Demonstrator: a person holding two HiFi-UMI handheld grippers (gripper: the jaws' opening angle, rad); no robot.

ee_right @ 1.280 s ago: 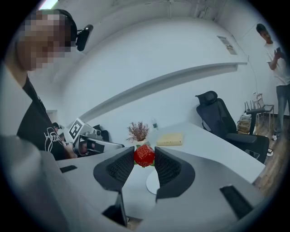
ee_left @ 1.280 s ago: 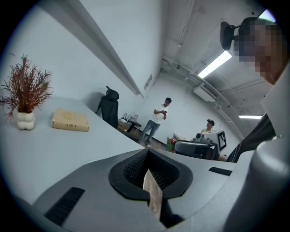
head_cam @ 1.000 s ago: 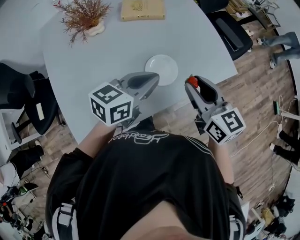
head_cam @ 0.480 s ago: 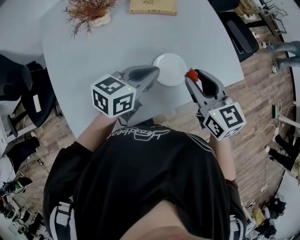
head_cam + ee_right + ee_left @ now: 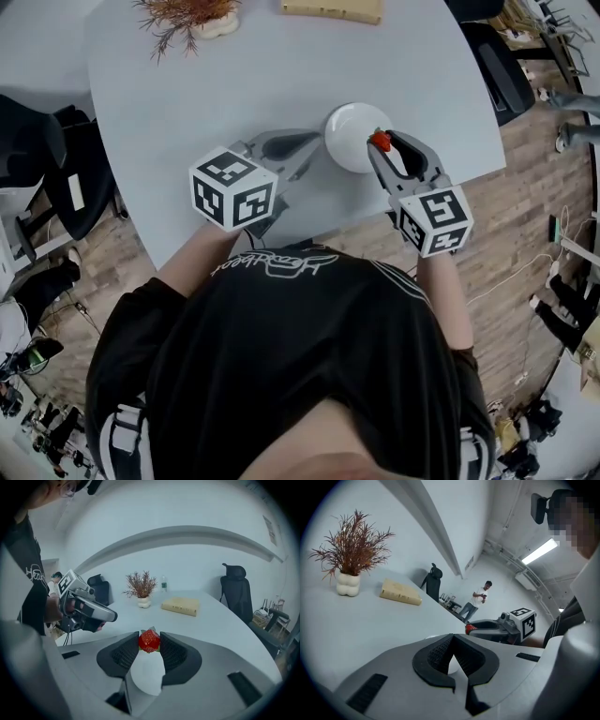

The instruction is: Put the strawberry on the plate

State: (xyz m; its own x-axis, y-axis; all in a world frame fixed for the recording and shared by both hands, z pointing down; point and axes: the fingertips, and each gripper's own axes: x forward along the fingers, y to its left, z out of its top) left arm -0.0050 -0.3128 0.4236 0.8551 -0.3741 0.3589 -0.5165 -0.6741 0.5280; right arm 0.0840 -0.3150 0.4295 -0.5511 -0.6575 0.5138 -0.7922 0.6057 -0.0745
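A small, glossy red strawberry with a dimpled skin and a scrap of green leaf is pinched between the ribbed black rubber pads of the right gripper, a smooth grey plastic tool with a black-and-white marker cube at its rear. The berry hangs over the round, smooth white plate, above the side of it nearest that gripper (whether it touches the plate cannot be told). The left gripper, of the same grey plastic, points its tip at the plate's opposite edge, just beside it; its pads are pressed together at the tip with nothing between them. The plate lies on a matt, pale blue-grey table with a rounded edge. Well beyond the plate stand a spiky, rust-brown dried plant in a knobbly white vase and a flat, tan rectangular block. A second ago the strawberry and the right gripper were off the plate, near the table's edge; now they are over it, and the left gripper has kept its place beside the plate.
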